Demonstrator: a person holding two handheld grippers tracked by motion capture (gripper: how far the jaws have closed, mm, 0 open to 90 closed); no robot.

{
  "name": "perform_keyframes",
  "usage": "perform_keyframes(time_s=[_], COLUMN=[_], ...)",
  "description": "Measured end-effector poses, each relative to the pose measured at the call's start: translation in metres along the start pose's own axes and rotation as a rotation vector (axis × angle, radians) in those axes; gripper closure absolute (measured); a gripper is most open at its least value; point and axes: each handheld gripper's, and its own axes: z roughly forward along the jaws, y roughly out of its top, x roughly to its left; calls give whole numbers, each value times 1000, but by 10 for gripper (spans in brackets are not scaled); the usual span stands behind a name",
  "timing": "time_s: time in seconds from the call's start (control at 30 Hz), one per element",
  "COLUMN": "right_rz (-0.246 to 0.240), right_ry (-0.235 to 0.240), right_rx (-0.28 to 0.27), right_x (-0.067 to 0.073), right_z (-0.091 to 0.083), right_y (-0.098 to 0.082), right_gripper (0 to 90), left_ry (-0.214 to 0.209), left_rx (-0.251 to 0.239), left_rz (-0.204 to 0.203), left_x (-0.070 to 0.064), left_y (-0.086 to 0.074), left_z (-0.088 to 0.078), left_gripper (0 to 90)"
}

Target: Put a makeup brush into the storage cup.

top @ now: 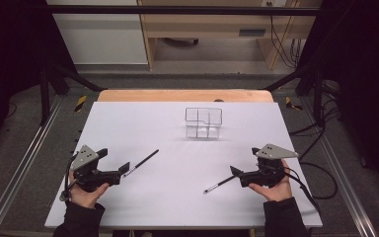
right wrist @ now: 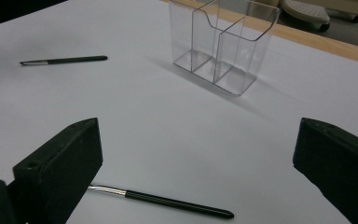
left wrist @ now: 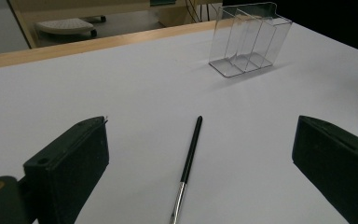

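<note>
On the white table [top: 143, 123] we hold both grippers near the front edge — the left gripper [top: 124, 169] and right gripper [top: 234, 172], jaws spread wide, gripping nothing. A black brush [top: 141, 162] lies before the left, another brush [top: 219, 184] before the right; the clear organizer [top: 204, 122] stands toward the back edge.

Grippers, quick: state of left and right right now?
Left gripper: open, holding nothing; a black brush lies on the table between its jaws.
Right gripper: open, holding nothing; the other brush lies just ahead.
</note>
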Motion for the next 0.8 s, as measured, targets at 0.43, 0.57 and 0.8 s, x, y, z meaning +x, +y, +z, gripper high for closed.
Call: perform_keyframes(time_s=[0.43, 0.57, 0.8], right_rz=[-48, -63, -77], right_ry=[47, 58, 74], right_rx=[100, 129, 173], right_x=[11, 13, 18], right_z=[18, 23, 32], right_y=[-6, -9, -14], right_gripper=[32, 34, 40], left_ry=[-4, -5, -6], left_rx=[15, 17, 18], left_rz=[9, 11, 12], left_x=[-3, -4, -5], left_y=[-1, -2, -2], left_z=[4, 4, 4], left_gripper=[29, 29, 29])
